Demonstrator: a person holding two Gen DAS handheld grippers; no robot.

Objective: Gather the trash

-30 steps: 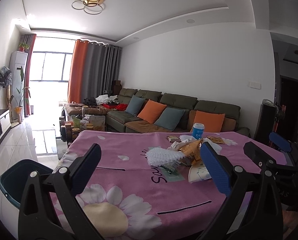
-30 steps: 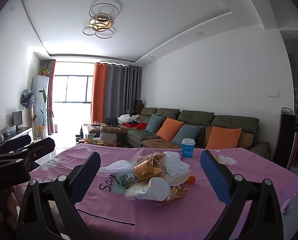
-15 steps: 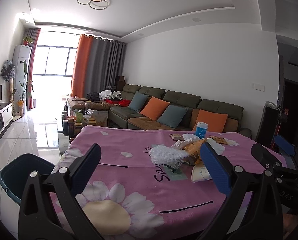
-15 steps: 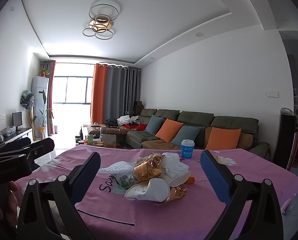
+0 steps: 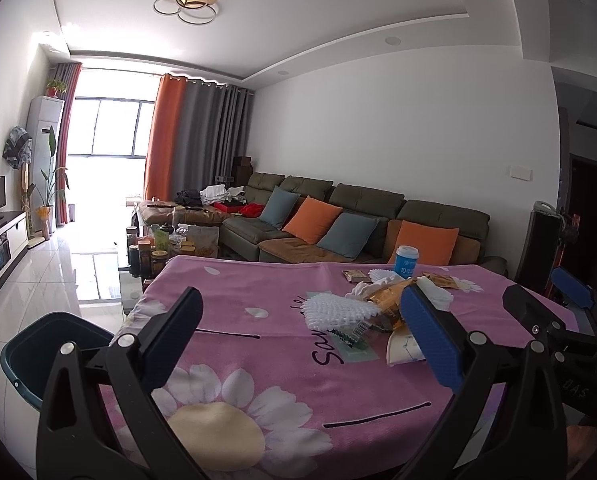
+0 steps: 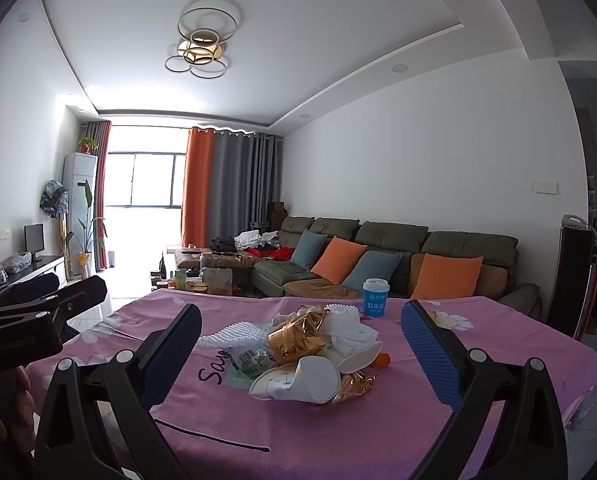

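While the left gripper (image 5: 298,336) hangs wide and empty above the table with the pink daisy-print cloth (image 5: 234,364), the heap of crumpled wrappers and paper cups (image 5: 382,308) lies ahead to its right, and a dark teal bin (image 5: 38,356) waits low to its left, probably to receive it.

From the right wrist, the right gripper (image 6: 300,354) is likewise wide and empty, framing the heap straight ahead, suggesting a first grab. Behind stands a blue paper cup (image 6: 375,297) printed "10"; the cloth reads "Sa…".

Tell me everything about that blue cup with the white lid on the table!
The blue cup looks like a paper drink cup with a white lid and white printing on its side. It stands upright on the pink flowered tablecloth, on the far side near the sofa, just behind the trash pile. It looks whole, not crushed. From here it seems to stand a little apart from the pile. Neither gripper touches it.
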